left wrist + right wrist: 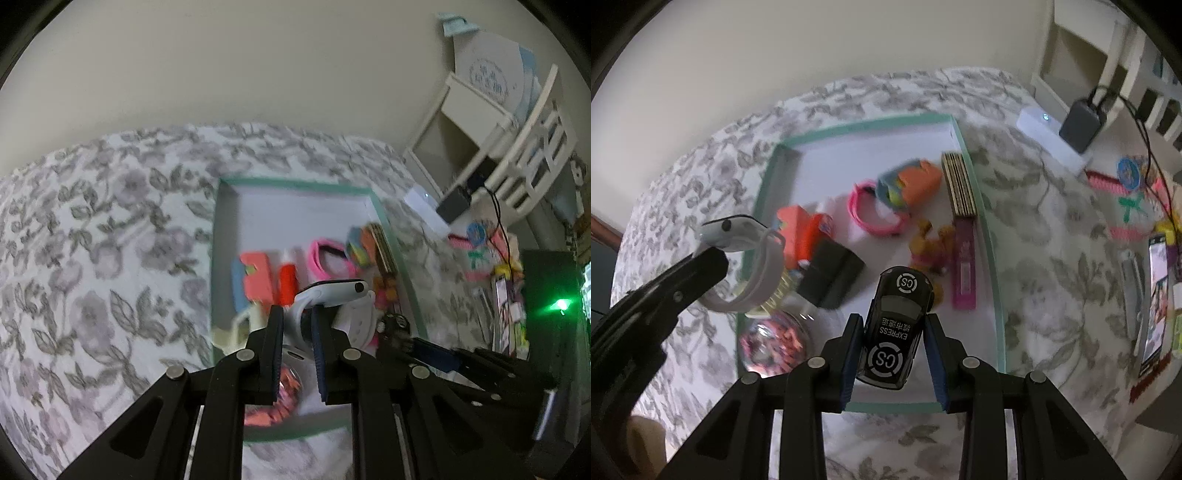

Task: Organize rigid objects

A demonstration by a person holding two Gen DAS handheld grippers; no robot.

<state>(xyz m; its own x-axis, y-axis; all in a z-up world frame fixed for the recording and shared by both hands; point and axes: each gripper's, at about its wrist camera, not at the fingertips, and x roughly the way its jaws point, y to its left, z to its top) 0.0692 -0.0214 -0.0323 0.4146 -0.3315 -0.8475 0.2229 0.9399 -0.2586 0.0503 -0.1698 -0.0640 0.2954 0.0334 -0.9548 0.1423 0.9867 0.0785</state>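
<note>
Floral cloth (1045, 229) covers the bed, and on it lies a shallow white tray (995, 295) with a green rim. Most of the things sit in the tray's near half, while its far half is bare. Along the right edge lie a tan ruler (958, 184) and, nearer, a magenta strip (964, 273). An orange and blue toy (910, 182) sits just left of the ruler, touching a pink band (877, 216). A yellow figure (929, 247) lies beside the strip. Toward the left edge are an orange block (798, 232) and a black box (833, 273); a clear globe (774, 341) with pink bits fills the near left corner.

Over the near edge, the right gripper (892, 352) is clamped on a black toy car (894, 328) marked EXPRESS, its nose pointing into the tray. The left gripper (297, 332) is closed on the strap of a white watch (332, 291), held above the tray's left edge in the right wrist view. Loose bits lie on the cloth off the tray's right edge, too blurred to name.
</note>
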